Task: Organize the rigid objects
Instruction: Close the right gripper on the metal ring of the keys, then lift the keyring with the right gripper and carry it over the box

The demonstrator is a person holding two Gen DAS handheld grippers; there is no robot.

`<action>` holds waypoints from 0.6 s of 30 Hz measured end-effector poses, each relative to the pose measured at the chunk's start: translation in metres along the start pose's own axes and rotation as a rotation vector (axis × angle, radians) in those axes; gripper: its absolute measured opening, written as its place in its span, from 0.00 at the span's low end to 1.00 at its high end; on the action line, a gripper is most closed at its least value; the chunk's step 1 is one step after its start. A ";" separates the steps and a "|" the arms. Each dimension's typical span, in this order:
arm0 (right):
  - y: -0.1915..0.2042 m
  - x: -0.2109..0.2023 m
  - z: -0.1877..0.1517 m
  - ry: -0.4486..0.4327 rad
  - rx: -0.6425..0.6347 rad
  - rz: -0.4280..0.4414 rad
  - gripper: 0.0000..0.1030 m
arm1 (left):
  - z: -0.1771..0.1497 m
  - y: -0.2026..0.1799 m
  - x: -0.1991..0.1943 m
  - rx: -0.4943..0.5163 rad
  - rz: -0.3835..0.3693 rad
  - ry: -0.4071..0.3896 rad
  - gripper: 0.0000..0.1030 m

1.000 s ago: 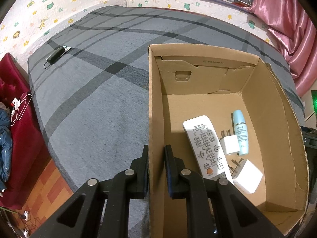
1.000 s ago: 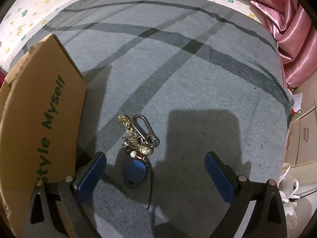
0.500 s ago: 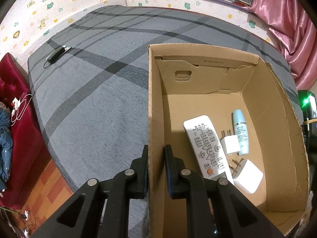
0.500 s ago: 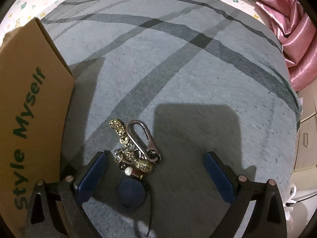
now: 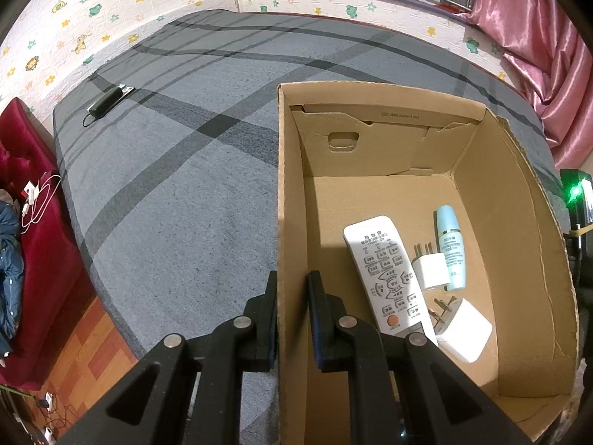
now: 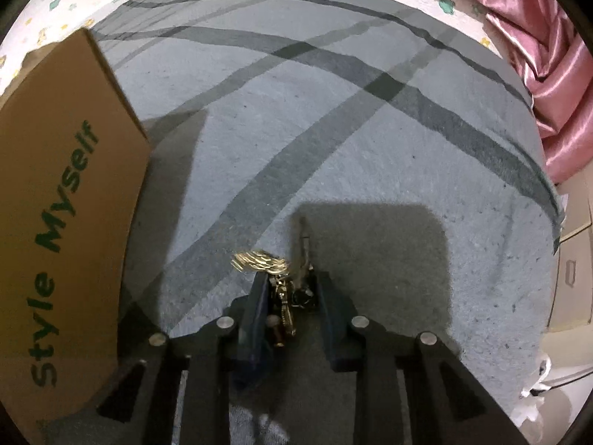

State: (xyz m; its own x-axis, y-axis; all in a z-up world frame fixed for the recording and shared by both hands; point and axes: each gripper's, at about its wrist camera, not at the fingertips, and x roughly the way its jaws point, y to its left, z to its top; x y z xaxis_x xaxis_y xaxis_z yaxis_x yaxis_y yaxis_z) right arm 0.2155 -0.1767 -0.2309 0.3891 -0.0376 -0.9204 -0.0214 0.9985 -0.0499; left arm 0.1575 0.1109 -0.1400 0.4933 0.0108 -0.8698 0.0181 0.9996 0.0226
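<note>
**Inspector:** State of the right gripper (image 6: 291,293)?

**Onlooker:** Clenched on the keychain (image 6: 283,289), low centre of the right wrist view. The gold charm and a metal clip poke out above the fingertips; the bunch is blurred, so I can't say whether it has left the grey blanket (image 6: 370,148) yet.

**Inspector:** And the left gripper (image 5: 292,315)?

**Onlooker:** Pinched on the near wall of the cardboard box (image 5: 519,222), one finger outside, one inside, lower centre of its view. It steadies the box.

**Inspector:** Step in hand?

**Onlooker:** Pick-up of the keys, I judge. In the box already, lower right of the left view: a white remote (image 5: 385,274), a pale blue bottle (image 5: 450,248) and two white plug adapters (image 5: 430,269), lying close together.

**Inspector:** Next move?

**Onlooker:** Lift the bunch clear and carry it over the printed box wall at the left of the right view. Loose rings may swing or slip.

**Inspector:** Change from a second ago?

**Onlooker:** The right jaws stood wide apart around the keys then; now they're closed on them. The left side is unchanged.
</note>
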 end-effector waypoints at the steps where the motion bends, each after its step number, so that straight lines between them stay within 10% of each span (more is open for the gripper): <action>1: 0.002 -0.001 0.000 -0.002 -0.009 -0.002 0.25 | 0.000 0.000 0.000 -0.001 0.001 0.000 0.14; 18: -0.011 -0.052 0.000 -0.061 0.017 0.037 0.25 | 0.001 -0.003 -0.001 0.011 0.015 0.002 0.14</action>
State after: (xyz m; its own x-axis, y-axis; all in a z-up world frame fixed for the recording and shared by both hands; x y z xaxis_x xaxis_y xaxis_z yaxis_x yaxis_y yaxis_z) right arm 0.1958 -0.1854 -0.1822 0.4439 0.0017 -0.8961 -0.0216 0.9997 -0.0089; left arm 0.1581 0.1083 -0.1389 0.4918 0.0260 -0.8703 0.0203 0.9989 0.0413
